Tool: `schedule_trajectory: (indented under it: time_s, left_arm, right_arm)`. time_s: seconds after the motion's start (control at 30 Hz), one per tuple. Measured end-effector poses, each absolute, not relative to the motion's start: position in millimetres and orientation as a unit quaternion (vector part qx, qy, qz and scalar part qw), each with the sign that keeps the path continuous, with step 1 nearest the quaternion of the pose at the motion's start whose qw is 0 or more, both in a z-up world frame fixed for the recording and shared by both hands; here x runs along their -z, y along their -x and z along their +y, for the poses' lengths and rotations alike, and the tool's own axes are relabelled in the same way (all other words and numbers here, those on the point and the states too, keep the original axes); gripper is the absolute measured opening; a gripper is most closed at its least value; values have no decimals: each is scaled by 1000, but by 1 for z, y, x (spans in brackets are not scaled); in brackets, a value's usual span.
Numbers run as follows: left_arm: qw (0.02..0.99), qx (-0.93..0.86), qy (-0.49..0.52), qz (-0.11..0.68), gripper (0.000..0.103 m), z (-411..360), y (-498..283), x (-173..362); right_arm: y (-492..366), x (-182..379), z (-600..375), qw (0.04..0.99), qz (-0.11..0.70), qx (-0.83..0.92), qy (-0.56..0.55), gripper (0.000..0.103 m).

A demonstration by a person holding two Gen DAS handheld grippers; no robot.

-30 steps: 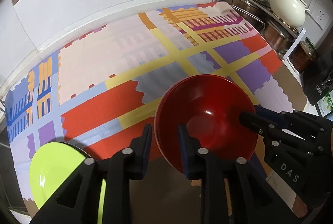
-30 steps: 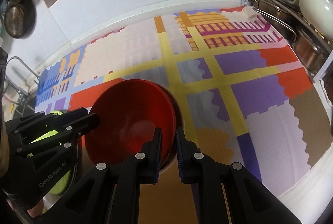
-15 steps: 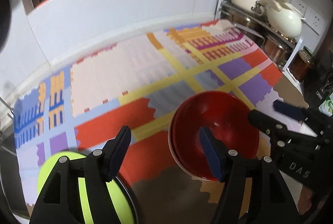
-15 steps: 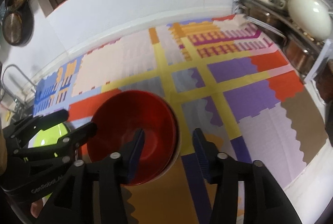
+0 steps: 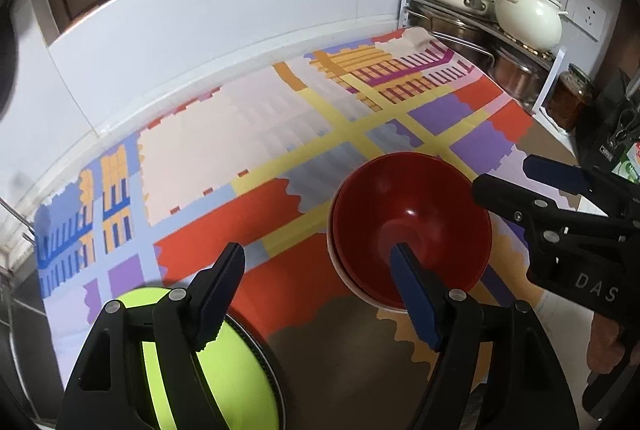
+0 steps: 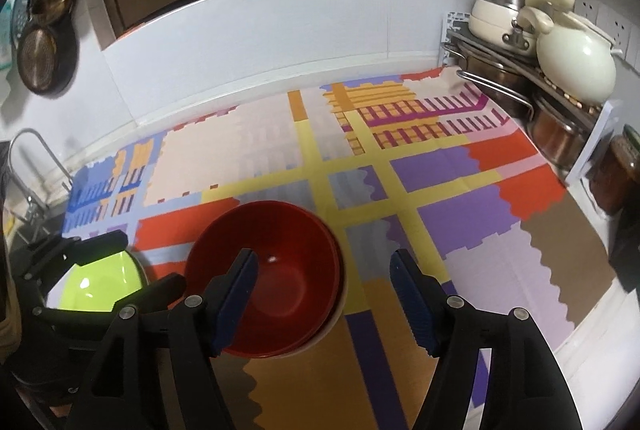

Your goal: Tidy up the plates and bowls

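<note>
The red bowl [image 5: 412, 226] sits upright on the patterned cloth [image 5: 240, 150] that covers the table, near its front edge. A pale rim shows under its lower edge, so it appears nested in a second, lighter bowl [image 6: 328, 328]. To its left, at the front left corner of the cloth, lies the lime-green plate [image 5: 224, 370], seated on something with a dark rim.

The left tongs [image 5: 316, 294] hang above the gap between plate and bowl, pointing steeply down toward the table. Their jaws are parting and stand wide, with only cloth between them: the right finger overlaps the bowl's near wall in this view, the left finger overlaps the plate, and neither pad [image 5: 416, 302] presses on anything.

The right tongs [image 6: 324, 298] come in from the bowl's right, also angled steeply downward. Their jaws are parting too. The bowl's right rim shows in the gap, yet the blue pads [image 6: 236, 302] stand clear of it. In the left wrist view the right tongs [image 5: 508, 178] reach in from the right edge, with part of a hand [image 5: 604, 342] visible beneath them.

At the far right corner a rack [image 6: 500, 70] holds steel pots, a cream pot [image 6: 576, 66] and a ladle, with a jar [image 6: 616, 174] in front.
</note>
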State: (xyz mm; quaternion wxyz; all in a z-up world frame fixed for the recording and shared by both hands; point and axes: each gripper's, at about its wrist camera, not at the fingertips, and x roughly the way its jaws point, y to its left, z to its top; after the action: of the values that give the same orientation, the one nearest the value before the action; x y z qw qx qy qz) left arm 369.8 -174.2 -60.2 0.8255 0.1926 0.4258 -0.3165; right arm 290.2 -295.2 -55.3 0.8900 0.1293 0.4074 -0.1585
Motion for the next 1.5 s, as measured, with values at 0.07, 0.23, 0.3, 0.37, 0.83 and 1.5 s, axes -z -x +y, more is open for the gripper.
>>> schedule_trajectory:
  time_s: [0.07, 0.23, 0.3, 0.37, 0.83, 1.5]
  left_arm:
    - [833, 306, -211, 410, 81, -176, -366, 57]
    - [830, 305, -219, 412, 81, -177, -372, 52]
    - [823, 312, -210, 426, 81, -179, -377, 52]
    - [816, 315, -207, 438, 81, -182, -383, 55]
    - [747, 323, -198, 546, 53, -215, -410, 105]
    - [697, 316, -171, 620, 31, -229, -427, 136]
  right_arm:
    - [-291, 55, -297, 889, 409, 158, -135, 69]
    - [-293, 55, -300, 884, 420, 151, -140, 69]
    - [-296, 55, -301, 881, 427, 154, -137, 69]
    - [-298, 55, -304, 877, 433, 156, -141, 69]
    - [-319, 88, -331, 829, 508, 155, -176, 59]
    - [-334, 137, -338, 760, 576, 113, -280, 24]
